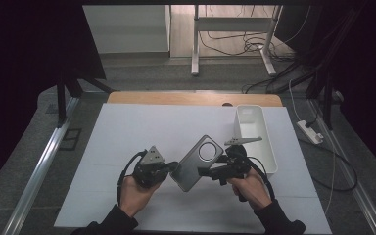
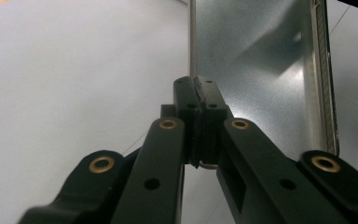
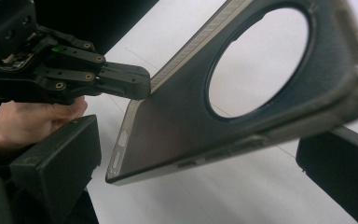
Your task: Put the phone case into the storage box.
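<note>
Pinching the phone case (image 1: 196,162) edge, left gripper (image 1: 172,168) jaws closed.

A white sheet (image 1: 127,132) covers the wooden table (image 1: 176,98). At twelve o'clock, a white desk frame (image 1: 235,29) stands on pale, brightly lit floor amid loose cables (image 1: 245,46). Dark curtains flank nine and three o'clock; a power strip (image 1: 309,132) lies at three.

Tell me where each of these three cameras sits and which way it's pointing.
High view: above the person's side, facing forward and down on the table; both hands, both grippers.
Left gripper view: rides the left gripper, looking along its jaws, shut on the phone case edge.
Right gripper view: rides the right gripper, jaws open around the case.
Shared: all show the case.
</note>
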A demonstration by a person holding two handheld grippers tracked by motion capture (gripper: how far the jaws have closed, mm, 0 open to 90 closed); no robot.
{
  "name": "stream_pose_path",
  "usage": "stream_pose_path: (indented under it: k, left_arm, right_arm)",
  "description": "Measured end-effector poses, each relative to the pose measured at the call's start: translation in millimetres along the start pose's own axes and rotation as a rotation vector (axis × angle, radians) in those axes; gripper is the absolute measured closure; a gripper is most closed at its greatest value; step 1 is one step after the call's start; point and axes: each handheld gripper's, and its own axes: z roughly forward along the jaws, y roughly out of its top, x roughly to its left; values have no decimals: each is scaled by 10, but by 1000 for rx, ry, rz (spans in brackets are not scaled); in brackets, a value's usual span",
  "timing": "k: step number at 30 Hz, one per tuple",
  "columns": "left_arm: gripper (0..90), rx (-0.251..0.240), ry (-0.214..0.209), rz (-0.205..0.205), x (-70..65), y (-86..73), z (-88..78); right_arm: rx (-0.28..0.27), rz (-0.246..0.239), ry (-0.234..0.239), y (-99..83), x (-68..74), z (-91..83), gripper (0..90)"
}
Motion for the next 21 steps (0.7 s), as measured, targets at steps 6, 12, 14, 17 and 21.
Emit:
stream_pose_path:
  k: [6,12,14,17,21]
  left_arm:
    - [891,-3,-1,0,-6,6,0]
    - [891,-7,4,6,-17,9,-1]
    - [891,-7,4,7,-20,10,-3]
    - [891,-9,10,15,-33,13,-9]
    - [891,-16,16,23,-47,16,-18]
  right_arm:
    - [26,-4,-5,23,29,96,9]
    - [34,39,14,45,11,168,24]
    - [40,51,18,51,7,184,64]
    - [34,82,6,58,-10,190,180]
    - [29,103,28,61,-28,196,392]
